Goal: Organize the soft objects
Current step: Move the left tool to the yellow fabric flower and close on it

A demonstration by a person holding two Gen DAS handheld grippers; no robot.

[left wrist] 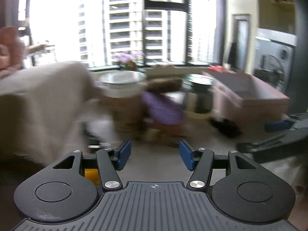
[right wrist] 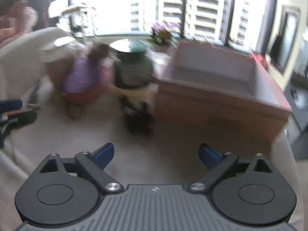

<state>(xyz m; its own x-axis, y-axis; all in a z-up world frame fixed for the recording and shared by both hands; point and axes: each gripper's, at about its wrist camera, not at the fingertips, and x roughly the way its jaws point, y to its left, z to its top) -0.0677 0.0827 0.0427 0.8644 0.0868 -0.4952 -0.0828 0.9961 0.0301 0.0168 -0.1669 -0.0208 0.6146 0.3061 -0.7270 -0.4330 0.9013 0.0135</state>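
Note:
Both views are motion-blurred. A soft toy in a purple top (left wrist: pixel 163 107) (right wrist: pixel 80 77) sits on the beige table cloth, ahead of both grippers. A small black soft object (left wrist: pixel 225 127) (right wrist: pixel 138 121) lies in front of a pink open box (left wrist: pixel 248 96) (right wrist: pixel 221 88). My left gripper (left wrist: pixel 155 156) is open and empty, short of the toy. My right gripper (right wrist: pixel 156 155) is open and empty, short of the black object. The right gripper also shows at the right edge of the left wrist view (left wrist: pixel 277 127).
A cream cushion or chair back (left wrist: pixel 42 104) stands at the left. A white-lidded jar (left wrist: pixel 123 88) and a dark green-lidded jar (left wrist: pixel 200 94) (right wrist: pixel 132 65) stand behind the toy. Flowers (right wrist: pixel 165 30) sit on the window sill.

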